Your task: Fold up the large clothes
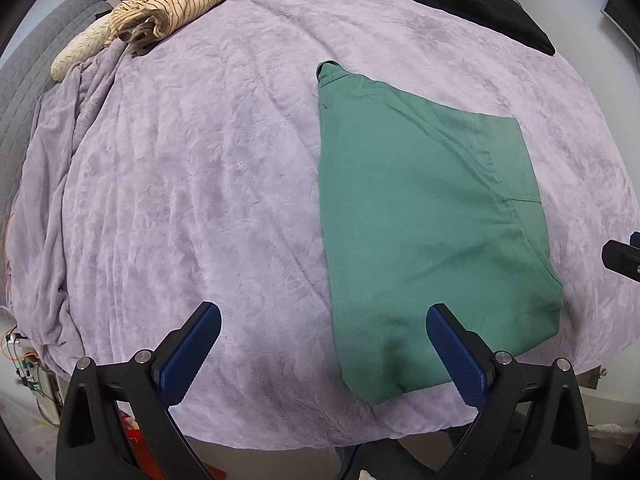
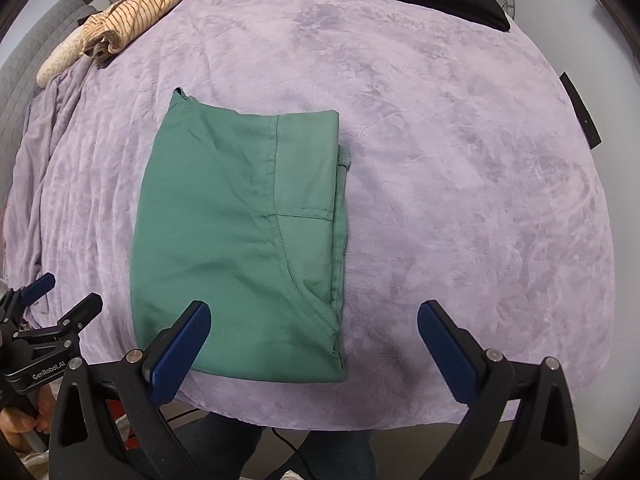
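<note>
Green garment (image 2: 236,240), folded into a flat, roughly rectangular packet, seams and a pocket edge showing on top; lying on the lilac plush blanket (image 2: 460,200) near the bed's front edge. Layered fold edges stacked along its right side in the right wrist view.

Left claw (image 1: 324,316): spread wide, blue pads apart, nothing between them; poised above the blanket, its right finger over the garment's near left corner, no visible contact.

Right claw (image 2: 314,316): spread wide, empty; its left finger over the garment's near edge, its right finger over bare blanket.

Left claw also seen at the lower left of the right wrist view, with a hand (image 2: 24,420) gripping its handle.

Striped beige garment (image 1: 172,8), bunched, at the far left of the bed, touching a cream textured pillow (image 1: 80,50).

Black garment (image 1: 480,4), folded, at the far right corner, well apart from the green one.

Grey quilted cover (image 1: 24,92) at the left edge beside the blanket.

Dark trouser legs (image 2: 332,452) of the person below the bed's front edge.
</note>
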The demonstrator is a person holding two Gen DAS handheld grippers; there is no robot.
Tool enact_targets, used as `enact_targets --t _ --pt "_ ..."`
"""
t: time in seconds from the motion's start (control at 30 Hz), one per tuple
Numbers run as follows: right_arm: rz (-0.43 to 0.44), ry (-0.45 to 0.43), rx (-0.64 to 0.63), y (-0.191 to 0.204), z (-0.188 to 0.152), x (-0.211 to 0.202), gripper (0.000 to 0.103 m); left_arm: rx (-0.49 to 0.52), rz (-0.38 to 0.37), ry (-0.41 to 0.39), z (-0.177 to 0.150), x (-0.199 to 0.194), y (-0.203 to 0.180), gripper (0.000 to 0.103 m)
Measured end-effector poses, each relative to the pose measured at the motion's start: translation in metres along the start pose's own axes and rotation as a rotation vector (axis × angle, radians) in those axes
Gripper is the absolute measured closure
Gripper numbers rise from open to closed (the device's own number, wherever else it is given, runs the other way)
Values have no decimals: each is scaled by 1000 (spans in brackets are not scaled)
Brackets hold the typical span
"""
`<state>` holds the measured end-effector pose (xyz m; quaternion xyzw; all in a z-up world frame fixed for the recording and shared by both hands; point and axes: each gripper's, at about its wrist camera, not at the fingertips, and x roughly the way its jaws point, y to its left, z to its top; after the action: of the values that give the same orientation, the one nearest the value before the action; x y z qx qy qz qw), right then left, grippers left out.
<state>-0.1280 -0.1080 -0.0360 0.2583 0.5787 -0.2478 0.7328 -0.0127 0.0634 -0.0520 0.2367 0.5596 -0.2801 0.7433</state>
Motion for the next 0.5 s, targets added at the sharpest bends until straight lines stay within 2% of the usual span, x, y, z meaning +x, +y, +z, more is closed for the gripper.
enact_targets --t 0.5 --pt "-7 1 -12 2 -1 -1 0 -7 7 2 -2 0 4 0"
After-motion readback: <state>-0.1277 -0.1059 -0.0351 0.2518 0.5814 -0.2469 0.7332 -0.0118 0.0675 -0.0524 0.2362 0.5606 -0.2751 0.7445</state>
